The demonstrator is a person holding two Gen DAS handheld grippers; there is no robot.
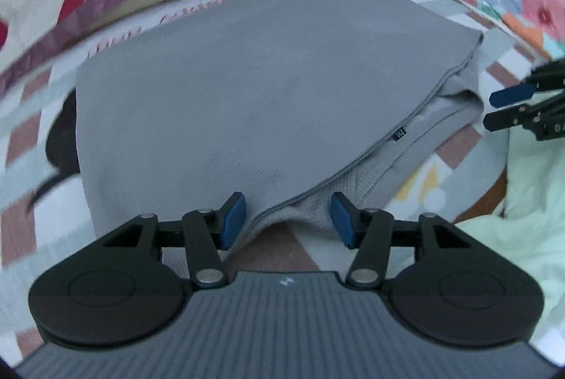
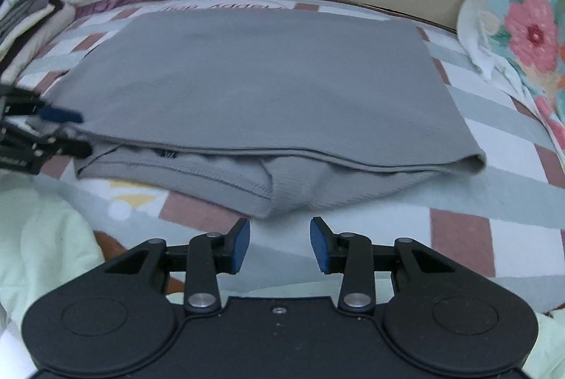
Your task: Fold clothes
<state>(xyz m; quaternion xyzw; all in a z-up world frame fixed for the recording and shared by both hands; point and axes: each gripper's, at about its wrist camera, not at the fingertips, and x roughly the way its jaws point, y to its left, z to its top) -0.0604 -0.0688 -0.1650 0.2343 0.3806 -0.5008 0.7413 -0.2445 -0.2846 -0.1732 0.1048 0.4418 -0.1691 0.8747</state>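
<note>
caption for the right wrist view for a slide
Open right gripper hovers before a folded grey garment on a checked bedsheet.

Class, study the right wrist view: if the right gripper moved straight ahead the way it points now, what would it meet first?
Most likely the near folded edge of the grey garment, which lies just ahead of the open right gripper. Only checked bedding shows between them, though depth is hard to judge.

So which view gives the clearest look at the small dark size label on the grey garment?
The left wrist view: the size label sits sharp at the edge of the folded grey garment, its pale marking visible though unreadable. The right wrist view shows the label only as a small blurred dark patch, tucked under the top layer.
</note>
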